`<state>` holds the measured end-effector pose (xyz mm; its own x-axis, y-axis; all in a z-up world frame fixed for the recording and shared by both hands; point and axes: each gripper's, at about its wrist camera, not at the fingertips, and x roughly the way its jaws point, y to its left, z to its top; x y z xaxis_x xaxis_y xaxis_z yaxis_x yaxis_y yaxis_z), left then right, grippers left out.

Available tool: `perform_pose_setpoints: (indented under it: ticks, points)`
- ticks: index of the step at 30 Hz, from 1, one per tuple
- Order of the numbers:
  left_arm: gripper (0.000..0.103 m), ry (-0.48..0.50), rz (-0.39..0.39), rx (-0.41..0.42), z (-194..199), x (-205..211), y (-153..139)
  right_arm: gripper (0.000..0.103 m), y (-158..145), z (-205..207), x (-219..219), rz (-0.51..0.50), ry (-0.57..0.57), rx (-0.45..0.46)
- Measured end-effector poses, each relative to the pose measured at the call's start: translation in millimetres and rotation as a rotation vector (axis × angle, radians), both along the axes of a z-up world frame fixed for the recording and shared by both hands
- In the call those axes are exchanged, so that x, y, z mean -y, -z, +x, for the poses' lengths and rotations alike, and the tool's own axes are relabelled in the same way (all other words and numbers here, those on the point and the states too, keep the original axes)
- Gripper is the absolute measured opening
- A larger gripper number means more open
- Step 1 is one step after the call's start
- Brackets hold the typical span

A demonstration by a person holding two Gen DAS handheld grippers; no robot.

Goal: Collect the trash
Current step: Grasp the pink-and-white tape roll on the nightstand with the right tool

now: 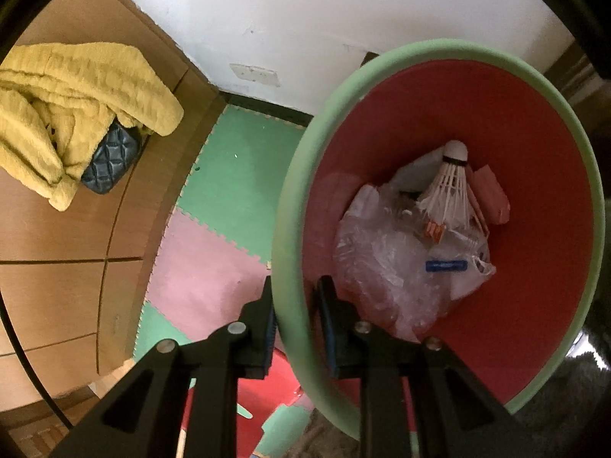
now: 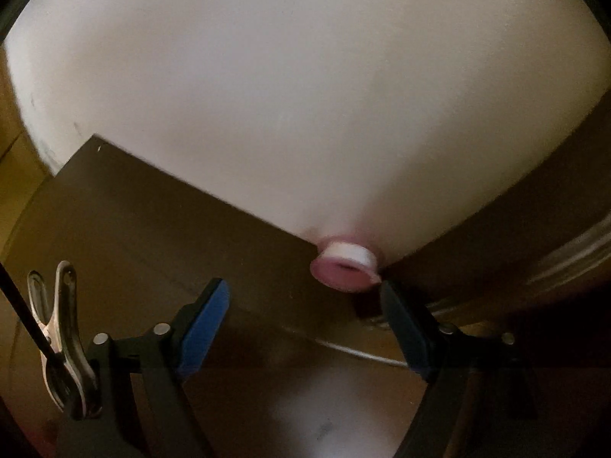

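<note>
In the right wrist view, the small pink-and-white roll of tape [image 2: 345,269] lay just right of centre, at the corner where the dark board [image 2: 160,229] met the white wall [image 2: 305,95]; it sat ahead of the right gripper [image 2: 305,305], close by the right-hand finger, its round face toward the camera; those jaws stood wide apart, holding nothing. The left gripper [image 1: 296,305] pinched the green rim of the red-lined plastic bin [image 1: 496,122], lower centre of its frame; the right was plainly nearer the roll.
</note>
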<state>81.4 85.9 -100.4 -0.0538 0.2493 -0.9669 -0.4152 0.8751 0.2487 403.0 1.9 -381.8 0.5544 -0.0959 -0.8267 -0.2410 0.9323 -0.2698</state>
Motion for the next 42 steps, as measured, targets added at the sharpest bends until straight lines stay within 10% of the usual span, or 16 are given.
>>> perform_pose_setpoints:
  ticks: [10, 19, 26, 42]
  points:
    - [0.022, 0.039, 0.001, 0.003, 0, -2, 0, 0.078, -1, 14, -18, -0.132, 0.031, 0.049]
    - [0.022, 0.076, 0.003, 0.007, 1, 4, -2, 0.075, 9, 55, 8, 0.161, 0.188, -0.18]
    - [0.022, 0.077, 0.007, 0.006, 1, 4, -2, 0.015, 4, 70, 31, 0.231, 0.269, -0.211]
    - [0.021, 0.047, -0.002, 0.032, -2, -1, -4, 0.009, -17, 32, 69, 0.243, 0.019, -0.206]
